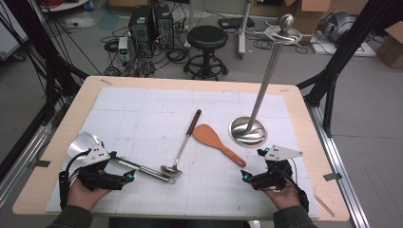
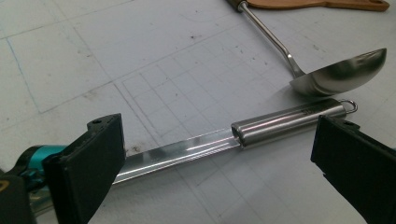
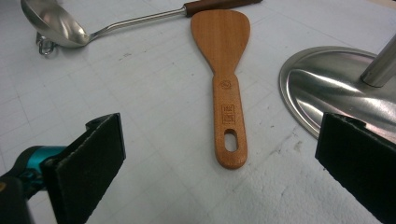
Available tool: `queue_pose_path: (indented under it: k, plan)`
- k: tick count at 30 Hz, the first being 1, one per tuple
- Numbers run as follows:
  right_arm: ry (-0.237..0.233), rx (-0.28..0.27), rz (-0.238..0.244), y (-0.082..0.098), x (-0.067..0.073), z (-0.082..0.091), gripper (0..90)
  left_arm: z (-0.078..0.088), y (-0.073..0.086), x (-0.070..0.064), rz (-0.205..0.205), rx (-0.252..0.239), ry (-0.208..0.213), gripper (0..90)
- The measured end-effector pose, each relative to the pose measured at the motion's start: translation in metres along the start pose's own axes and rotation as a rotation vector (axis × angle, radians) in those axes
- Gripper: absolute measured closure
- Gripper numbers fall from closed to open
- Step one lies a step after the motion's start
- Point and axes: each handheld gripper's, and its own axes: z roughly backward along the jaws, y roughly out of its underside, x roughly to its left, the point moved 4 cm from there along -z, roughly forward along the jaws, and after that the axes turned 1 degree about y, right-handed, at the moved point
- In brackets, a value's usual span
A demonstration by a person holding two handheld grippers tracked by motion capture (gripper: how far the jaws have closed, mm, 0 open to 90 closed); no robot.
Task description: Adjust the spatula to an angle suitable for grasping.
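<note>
A steel turner (image 1: 138, 167) lies at the front left, blade (image 1: 84, 142) to the left. My left gripper (image 1: 122, 166) stands open around its shaft; in the left gripper view the tubular handle (image 2: 285, 125) lies between the two spread jaws of the gripper (image 2: 219, 161). A ladle (image 1: 183, 147) with a brown handle rests mid-table, its bowl (image 2: 341, 74) beside the turner's ring end. A wooden spatula (image 1: 218, 142) lies to the right of it. My right gripper (image 1: 253, 165) is open just short of the spatula's handle end (image 3: 230, 144), nothing between the jaws of the gripper (image 3: 219, 179).
A steel stand with a round base (image 1: 248, 131) and a tall leaning pole (image 1: 266, 76) sits at the right, close to my right gripper; its base (image 3: 327, 88) is beside the right jaw. A white gridded mat (image 1: 142, 104) covers the wooden table.
</note>
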Motion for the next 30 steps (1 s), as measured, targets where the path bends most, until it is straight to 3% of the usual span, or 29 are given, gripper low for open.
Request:
queue_pose_path:
  k: [6,12,20,23,25,30]
  plan:
    - [0.007,-0.005,-0.009,0.0,0.0,0.002,0.2,0.001,-0.003,0.003,-0.038,-0.007,0.029,3.7]
    - [0.009,-0.012,-0.012,0.0,-0.001,0.003,0.2,0.0,-0.014,0.008,-0.129,0.026,0.07,3.8]
    - [0.005,-0.009,-0.012,-0.001,0.0,0.002,0.2,0.003,-0.025,0.019,-0.205,0.063,0.141,3.8]
    - [0.004,-0.009,-0.009,-0.001,0.0,0.001,0.2,0.006,-0.031,0.025,-0.226,0.071,0.149,19.2]
    - [0.001,-0.006,-0.015,-0.001,0.001,0.001,0.2,0.006,-0.036,0.029,-0.256,0.093,0.141,20.6]
    - [0.001,-0.008,-0.012,-0.001,0.0,0.0,0.2,0.01,-0.047,0.037,-0.328,0.117,0.181,23.5]
